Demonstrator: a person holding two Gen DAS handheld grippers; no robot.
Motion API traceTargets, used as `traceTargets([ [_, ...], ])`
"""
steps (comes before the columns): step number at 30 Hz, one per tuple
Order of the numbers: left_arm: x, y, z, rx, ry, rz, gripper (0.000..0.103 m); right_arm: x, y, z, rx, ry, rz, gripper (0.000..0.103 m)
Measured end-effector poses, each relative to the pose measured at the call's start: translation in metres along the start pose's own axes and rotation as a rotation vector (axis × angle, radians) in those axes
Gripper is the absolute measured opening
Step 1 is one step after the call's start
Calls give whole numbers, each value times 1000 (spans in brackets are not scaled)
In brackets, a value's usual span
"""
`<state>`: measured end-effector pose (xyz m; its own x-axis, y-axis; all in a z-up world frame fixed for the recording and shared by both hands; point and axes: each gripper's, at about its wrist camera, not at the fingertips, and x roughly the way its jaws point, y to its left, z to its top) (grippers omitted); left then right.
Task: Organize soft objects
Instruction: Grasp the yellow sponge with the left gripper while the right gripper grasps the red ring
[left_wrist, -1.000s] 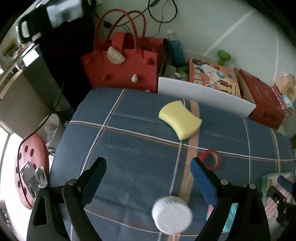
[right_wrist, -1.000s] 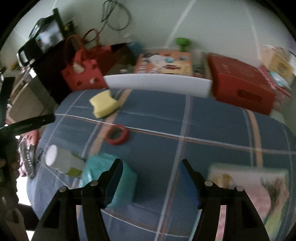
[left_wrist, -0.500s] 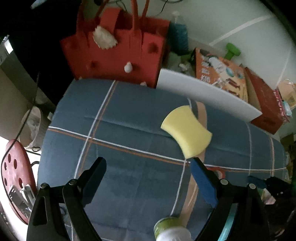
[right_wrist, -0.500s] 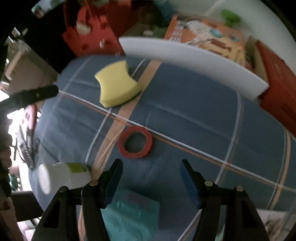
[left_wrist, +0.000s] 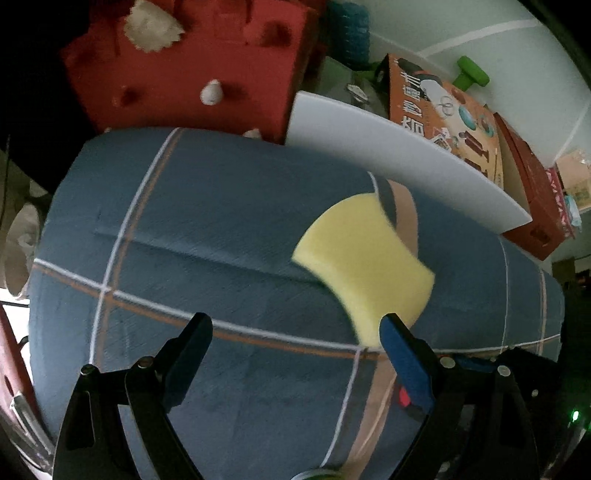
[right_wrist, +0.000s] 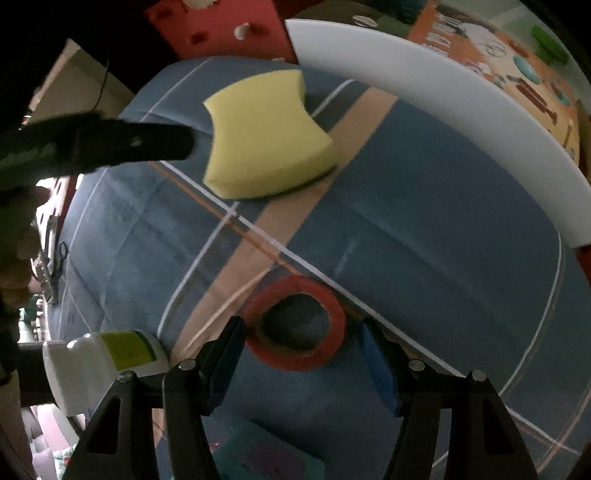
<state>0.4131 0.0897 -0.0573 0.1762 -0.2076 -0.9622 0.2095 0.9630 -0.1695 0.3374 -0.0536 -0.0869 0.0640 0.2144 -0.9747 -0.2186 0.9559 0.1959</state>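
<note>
Left wrist view is showing the left tongs (left_wrist: 295, 347) spread and empty, nearing the yellow sponge (left_wrist: 364, 273) lying ungrasped on the plaid surface (left_wrist: 207, 221), while the right tongs (right_wrist: 301, 354), also spread, are flanking a red tape ring (right_wrist: 295, 325), with a white bottle (right_wrist: 99, 365) lying beside, so sorting is seemingly barely beginning.

On the plaid-covered desk (right_wrist: 424, 206) there is one yellow sponge (right_wrist: 264, 136) at the far left, one red tape ring (right_wrist: 295, 325) nearer, one white bottle with a green label (right_wrist: 103, 365) at the near left, and one teal block (right_wrist: 266, 458) at the near edge. Beyond the far edge stand one white board (left_wrist: 399, 162), one red felt bag (left_wrist: 192, 62), one orange printed box (left_wrist: 443, 110), one dark red box (left_wrist: 532, 192) and one green dumbbell (left_wrist: 471, 74). Two claws show, left (left_wrist: 295, 345) and right (right_wrist: 301, 345).
</note>
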Motion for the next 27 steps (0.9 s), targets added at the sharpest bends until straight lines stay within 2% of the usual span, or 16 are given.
traceTargets([
  [2,4,-5,4,12,2,4,92,2,-1,-2,3,-4,7,66],
  [3,6,-9,6,19,6,1,92,2,-2,-3,11,-10,14,62],
  [6,11,-18,9,36,18,-13,92,1,-9,-7,36,-35,54,61],
  [11,16,-35,16,74,45,-32,92,-9,-26,-11,39,-59,49,60],
  [18,34,-50,20,82,112,-1,92,-26,-40,-27,34,-91,19,60],
  [23,45,-54,18,63,172,-79,75,-28,-48,-32,49,-97,24,60],
  [24,45,-56,17,73,178,-89,67,-28,-48,-34,51,-98,25,60],
  [25,45,-57,17,70,181,-115,52,-28,-49,-35,52,-100,27,60],
  [26,44,-57,17,53,184,-141,51,-29,-49,-37,53,-104,28,60],
  [27,43,-57,17,48,181,-136,49,-31,-49,-39,57,-110,31,60],
])
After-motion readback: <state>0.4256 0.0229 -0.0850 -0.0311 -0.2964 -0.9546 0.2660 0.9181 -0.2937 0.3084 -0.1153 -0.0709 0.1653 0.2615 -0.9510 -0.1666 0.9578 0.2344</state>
